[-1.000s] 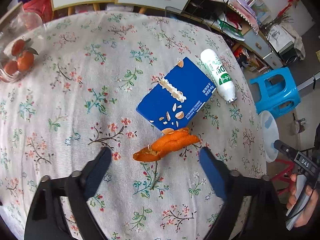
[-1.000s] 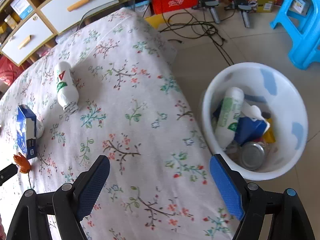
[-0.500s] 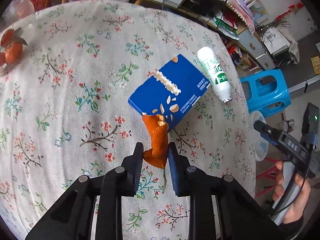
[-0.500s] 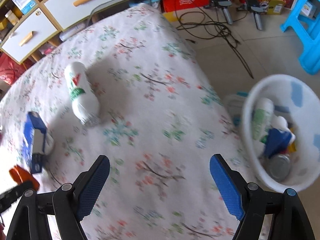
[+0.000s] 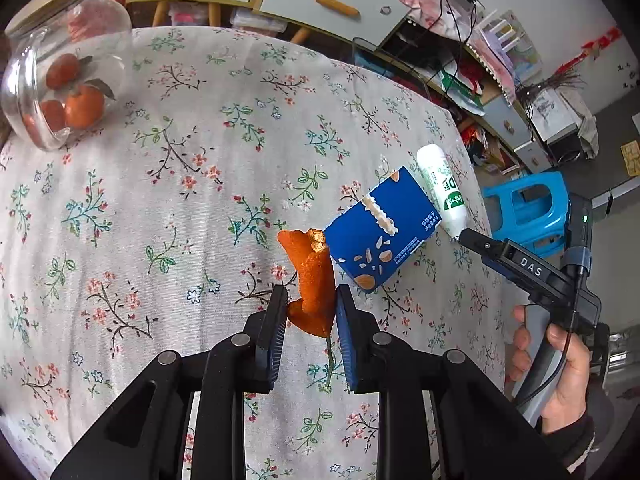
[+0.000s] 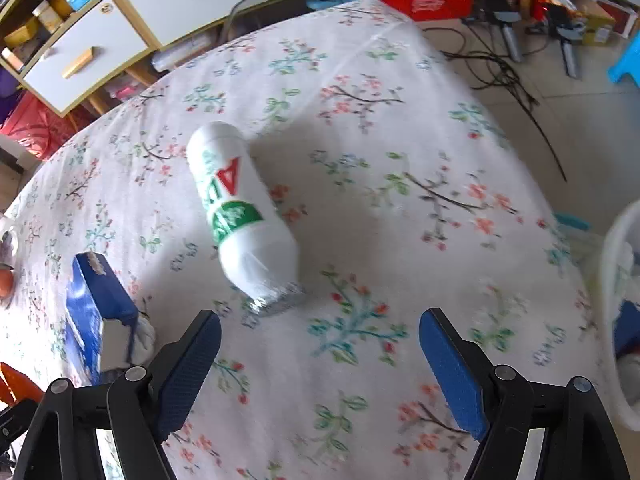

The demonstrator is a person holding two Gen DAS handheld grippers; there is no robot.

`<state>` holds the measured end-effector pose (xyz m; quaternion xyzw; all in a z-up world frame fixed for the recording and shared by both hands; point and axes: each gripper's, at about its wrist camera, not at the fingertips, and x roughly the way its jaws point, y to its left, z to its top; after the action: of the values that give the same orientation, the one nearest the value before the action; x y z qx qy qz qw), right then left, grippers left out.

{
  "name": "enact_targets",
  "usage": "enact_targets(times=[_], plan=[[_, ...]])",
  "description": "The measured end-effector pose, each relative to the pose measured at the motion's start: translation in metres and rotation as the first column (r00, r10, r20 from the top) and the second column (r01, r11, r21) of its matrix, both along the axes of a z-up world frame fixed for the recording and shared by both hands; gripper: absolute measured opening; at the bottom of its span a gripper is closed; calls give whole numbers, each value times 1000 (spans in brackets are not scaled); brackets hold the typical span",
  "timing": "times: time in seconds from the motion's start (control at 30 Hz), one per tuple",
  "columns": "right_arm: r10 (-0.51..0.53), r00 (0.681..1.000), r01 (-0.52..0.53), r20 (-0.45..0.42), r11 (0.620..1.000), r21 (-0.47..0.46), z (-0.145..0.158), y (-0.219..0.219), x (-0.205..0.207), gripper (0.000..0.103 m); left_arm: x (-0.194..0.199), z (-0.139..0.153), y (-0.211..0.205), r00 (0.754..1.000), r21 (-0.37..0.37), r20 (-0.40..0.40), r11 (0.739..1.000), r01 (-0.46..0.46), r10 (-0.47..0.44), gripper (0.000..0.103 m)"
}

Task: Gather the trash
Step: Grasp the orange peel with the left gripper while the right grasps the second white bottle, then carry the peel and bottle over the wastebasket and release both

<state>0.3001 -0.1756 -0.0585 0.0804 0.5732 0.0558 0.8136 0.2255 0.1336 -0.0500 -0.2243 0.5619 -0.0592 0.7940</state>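
My left gripper (image 5: 311,300) is shut on an orange peel (image 5: 310,276), which hangs lifted a little above the floral tablecloth (image 5: 160,200). Just right of the peel lies a blue carton (image 5: 380,228), and beyond it a white bottle with a green label (image 5: 442,192) on its side. In the right wrist view the same white bottle (image 6: 240,208) lies just ahead of my right gripper (image 6: 320,332), which stands open with nothing between its fingers. The blue carton (image 6: 94,304) sits to its left. A white trash basin (image 6: 620,320) shows at the right edge, off the table.
A glass jar of oranges (image 5: 56,76) stands at the table's far left. A blue plastic stool (image 5: 528,208) sits on the floor to the right. Drawers (image 6: 120,40) and cables (image 6: 500,68) lie beyond the table's far edge. A person's hand (image 5: 556,360) holds the right gripper.
My left gripper closed on the orange peel and lifted it off the cloth. My right gripper swung left from over the basin toward the white bottle, staying open.
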Motion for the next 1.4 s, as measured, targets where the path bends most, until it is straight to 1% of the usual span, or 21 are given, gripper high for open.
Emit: enact_targets(times=[0.1, 0.17, 0.2, 0.23, 0.27, 0.3, 0.33, 0.37, 0.4, 0.53, 0.63, 0.8, 0.93, 1.23, 1.4], plan=[[13, 1000, -13, -1, 1000, -3, -6, 8, 4, 82, -1, 0, 0, 1000, -5, -1, 1000, -3, 3, 26], [29, 1000, -29, 4, 1000, -12, -9, 14, 7, 73, -1, 0, -2, 1000, -3, 1, 1000, -3, 3, 26], [37, 999, -37, 9, 999, -17, -10, 16, 7, 71, -1, 1, -2, 1000, -1, 3, 1000, -3, 3, 26], [52, 998, -51, 20, 998, -23, -11, 19, 8, 65, -1, 1, -2, 1000, 2, 4, 1000, -4, 4, 26], [62, 998, -62, 29, 998, -28, -12, 21, 8, 57, -2, 1, -3, 1000, 4, 6, 1000, -6, 6, 26], [79, 996, -78, 37, 996, -38, -13, 25, 8, 51, -3, 2, -3, 1000, 8, 8, 1000, -8, 8, 26], [95, 995, -94, 37, 994, -48, -15, 28, 7, 39, -4, 3, -3, 1000, 11, 11, 1000, -9, 9, 26], [110, 993, -108, 36, 993, -56, -15, 30, 7, 31, -4, 4, -4, 1000, 15, 14, 1000, -9, 9, 26], [126, 991, -123, 36, 990, -67, -15, 33, 5, 29, -5, 5, -4, 1000, 18, 17, 1000, -9, 8, 26], [151, 987, -147, 44, 986, -82, -9, 35, -2, 29, -10, 10, -6, 999, 23, 32, 1000, -2, 1, 26], [148, 988, -144, 43, 986, -81, -1, 32, -8, 29, -14, 14, -9, 999, 26, 45, 1000, 0, -1, 26], [123, 992, -122, 40, 992, -28, 14, 17, -21, 29, -22, 22, -13, 998, 25, 70, 1000, 1, -3, 26], [111, 992, -111, 67, 994, 2, 31, 6, -32, 29, -29, 30, -17, 996, 35, 93, 999, -3, -1, 26], [114, 986, -117, 125, 993, 22, 62, -19, -62, 29, -35, 40, -34, 992, 45, 123, 999, 15, -20, 26], [92, 986, -96, 139, 995, 22, 72, -40, -74, 29, -37, 46, -46, 988, 45, 146, 998, 33, -40, 26]])
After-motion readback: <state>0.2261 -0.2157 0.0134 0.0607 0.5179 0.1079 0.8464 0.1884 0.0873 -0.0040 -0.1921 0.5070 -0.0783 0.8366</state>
